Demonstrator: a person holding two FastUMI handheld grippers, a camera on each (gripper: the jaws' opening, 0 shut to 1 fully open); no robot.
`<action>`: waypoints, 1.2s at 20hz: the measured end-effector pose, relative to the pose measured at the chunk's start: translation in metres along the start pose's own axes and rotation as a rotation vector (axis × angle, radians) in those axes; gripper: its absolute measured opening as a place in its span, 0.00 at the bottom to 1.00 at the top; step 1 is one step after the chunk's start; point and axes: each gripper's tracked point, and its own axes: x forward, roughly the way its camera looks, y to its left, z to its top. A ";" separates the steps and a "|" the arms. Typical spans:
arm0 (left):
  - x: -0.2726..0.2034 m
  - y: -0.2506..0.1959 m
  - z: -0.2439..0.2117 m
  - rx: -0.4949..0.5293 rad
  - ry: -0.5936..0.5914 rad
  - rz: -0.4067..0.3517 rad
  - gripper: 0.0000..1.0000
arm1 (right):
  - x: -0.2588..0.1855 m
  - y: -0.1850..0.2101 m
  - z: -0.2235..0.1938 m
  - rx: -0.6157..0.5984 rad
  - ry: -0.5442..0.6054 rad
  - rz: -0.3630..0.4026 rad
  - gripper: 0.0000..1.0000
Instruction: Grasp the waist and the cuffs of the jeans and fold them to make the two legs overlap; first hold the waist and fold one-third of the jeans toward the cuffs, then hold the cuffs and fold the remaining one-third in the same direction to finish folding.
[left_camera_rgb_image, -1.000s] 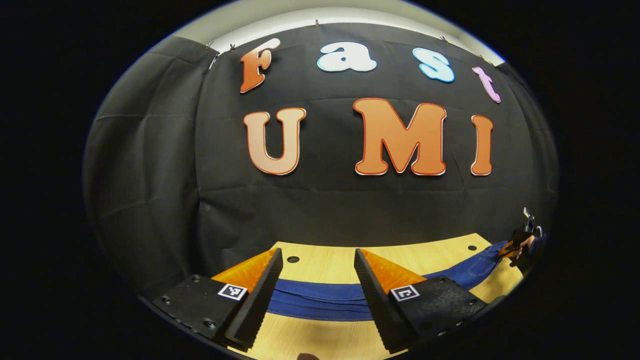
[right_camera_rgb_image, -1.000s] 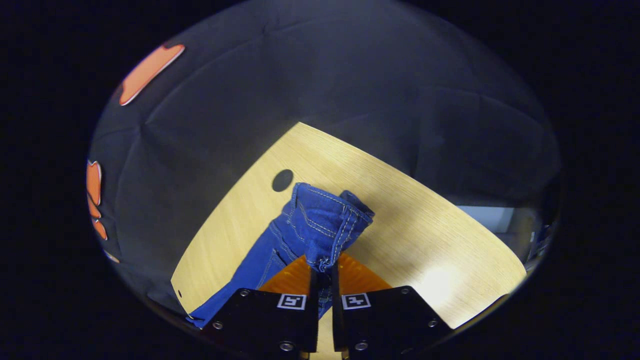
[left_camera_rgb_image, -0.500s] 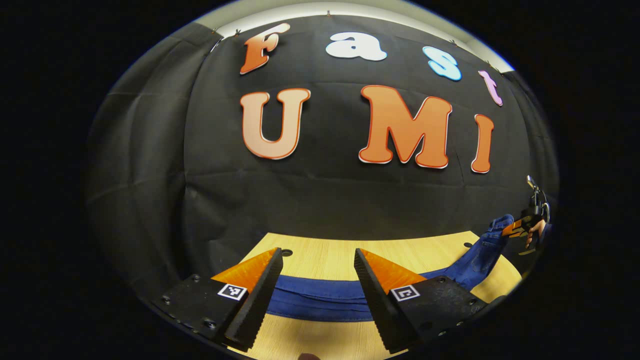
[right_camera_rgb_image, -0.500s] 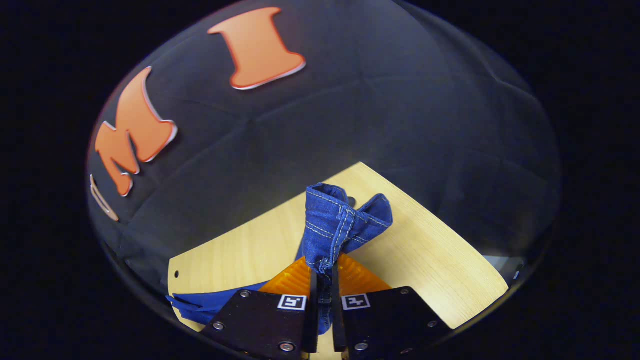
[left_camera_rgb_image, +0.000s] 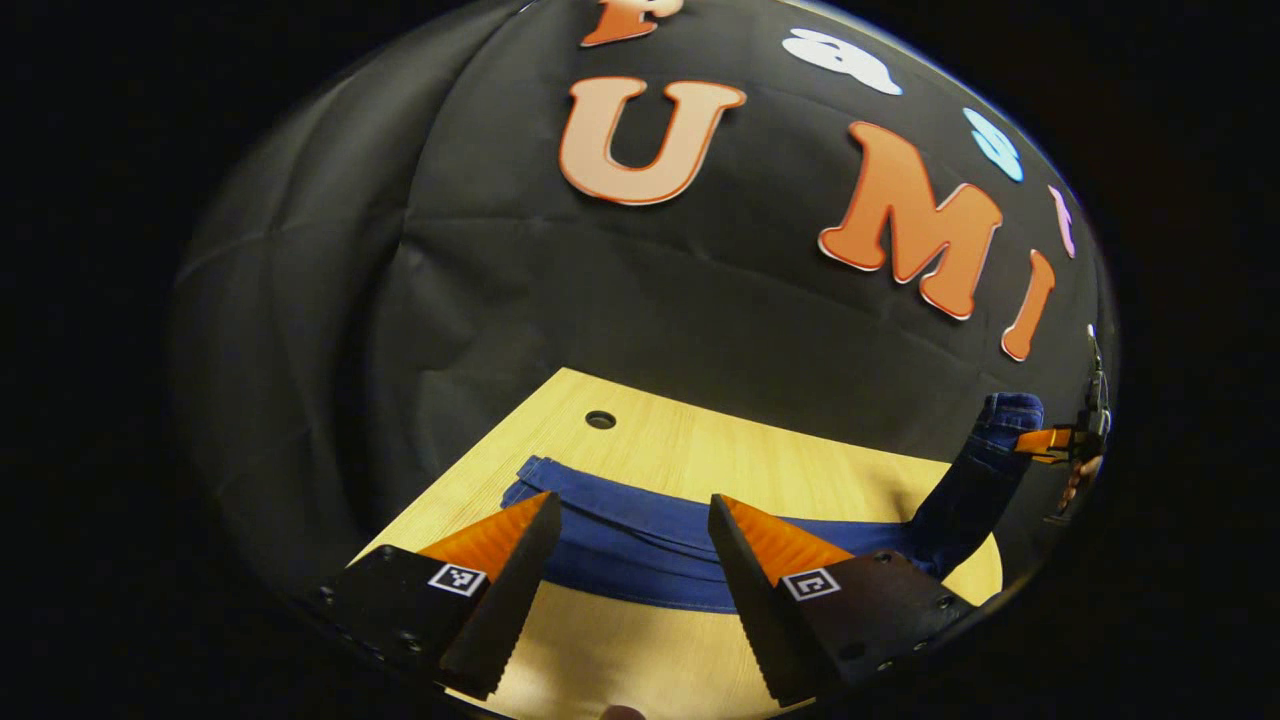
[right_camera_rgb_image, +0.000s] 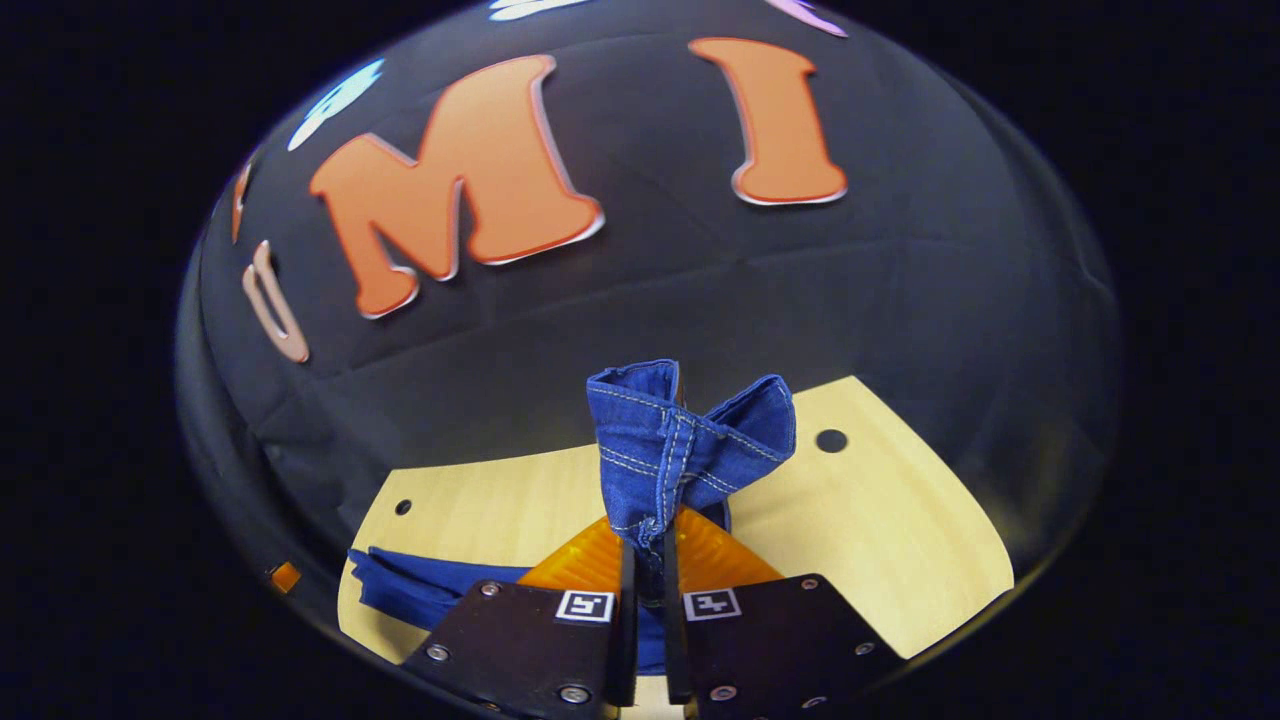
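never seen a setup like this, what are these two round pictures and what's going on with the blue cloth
Each picture comes from a fisheye camera riding on a handheld two-finger gripper; a person holds one in each hand. In the left gripper view, the left gripper is open above a wooden table where blue jeans lie. Far right in that view, the other gripper lifts one end of the jeans. The right gripper view shows this up close: the right gripper is shut on the denim, which bunches above its fingers.

left gripper (left_camera_rgb_image: 630, 525) gaping (level) – right gripper (right_camera_rgb_image: 648, 560) clamped.
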 end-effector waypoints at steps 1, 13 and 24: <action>0.004 0.010 -0.001 -0.011 0.010 0.007 0.92 | 0.000 0.000 0.001 -0.036 0.011 0.024 0.12; 0.059 0.058 -0.068 -0.249 0.263 0.007 0.92 | -0.020 -0.050 -0.041 -0.377 0.373 0.154 0.30; 0.076 0.075 -0.116 -0.484 0.433 0.011 0.96 | -0.073 -0.046 0.068 -0.311 0.231 0.356 0.91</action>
